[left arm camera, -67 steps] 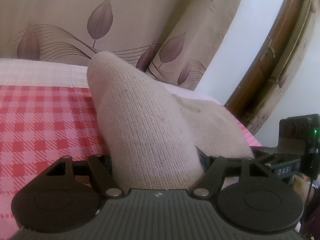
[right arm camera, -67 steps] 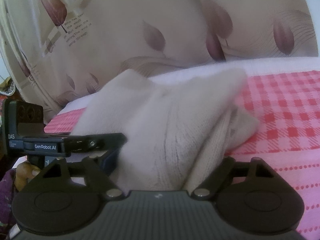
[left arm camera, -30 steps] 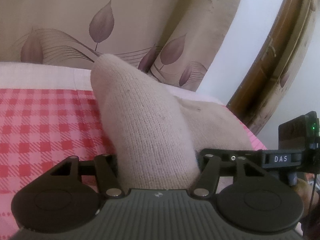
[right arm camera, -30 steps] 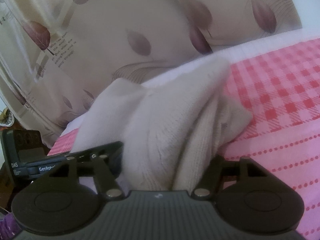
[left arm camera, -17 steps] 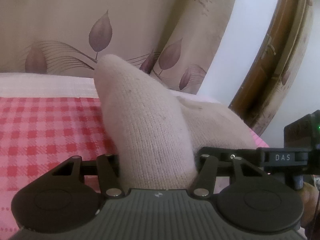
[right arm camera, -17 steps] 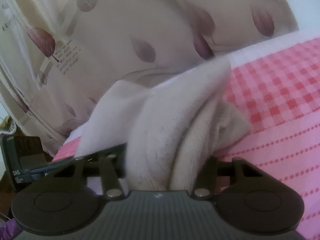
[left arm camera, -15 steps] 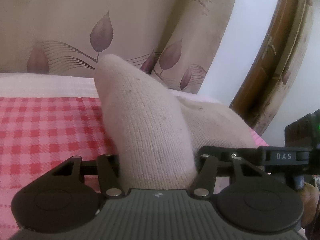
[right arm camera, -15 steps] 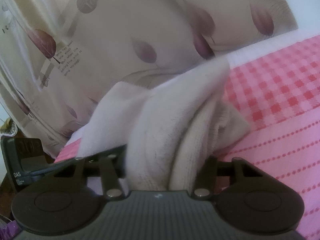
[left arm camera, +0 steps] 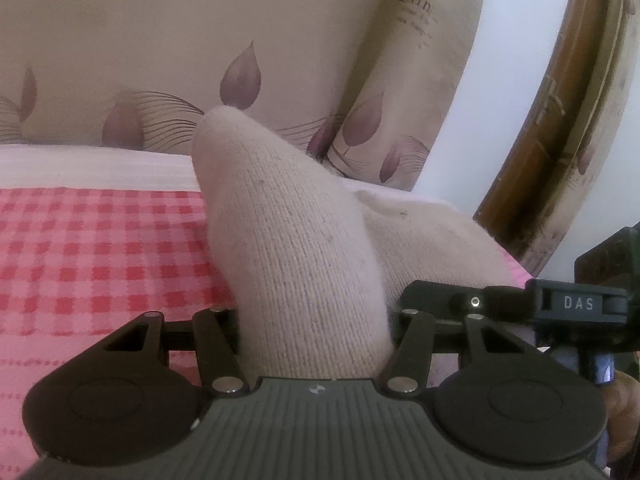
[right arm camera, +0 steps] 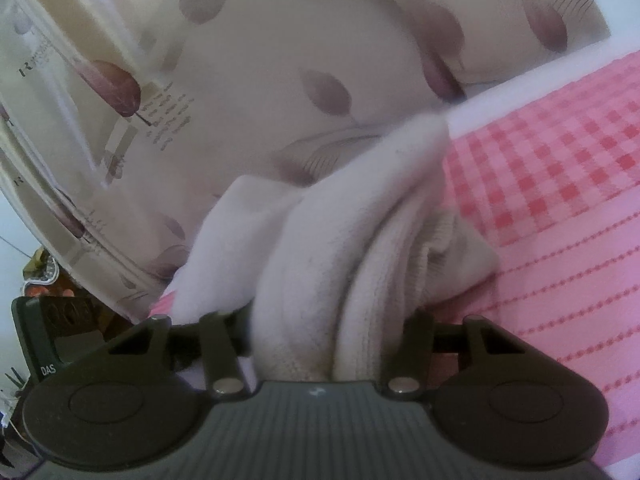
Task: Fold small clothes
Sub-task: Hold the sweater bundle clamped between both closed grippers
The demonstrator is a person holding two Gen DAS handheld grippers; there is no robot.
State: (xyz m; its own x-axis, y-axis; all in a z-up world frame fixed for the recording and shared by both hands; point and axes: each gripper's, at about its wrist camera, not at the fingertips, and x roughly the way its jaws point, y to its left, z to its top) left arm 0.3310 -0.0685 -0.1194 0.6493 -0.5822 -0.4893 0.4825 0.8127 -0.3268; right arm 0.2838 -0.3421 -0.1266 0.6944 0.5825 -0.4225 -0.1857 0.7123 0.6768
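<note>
A beige knitted garment (left arm camera: 296, 240) is bunched up and rises in a cone between the jaws of my left gripper (left arm camera: 316, 312), which is shut on it. The same garment (right arm camera: 340, 240), in thick folds with a ribbed hem, fills my right gripper (right arm camera: 332, 320), also shut on it. The fingertips of both are buried in the cloth. The two grippers hold the garment side by side over the bed: the right gripper (left arm camera: 500, 304) shows at the right of the left wrist view, and the left gripper (right arm camera: 52, 340) at the left of the right wrist view.
A pink and red checked bedcover (left arm camera: 100, 248) with a white band lies under the garment. A beige curtain (left arm camera: 200, 60) with purple leaves hangs close behind. A brown wooden frame (left arm camera: 560, 120) stands at the right. A person's hand (left arm camera: 620, 400) grips the right tool.
Both pairs of jaws have drawn in tighter on the garment. Both grippers have shifted across the bed and slightly up with it, and the right wrist view has rolled a little.
</note>
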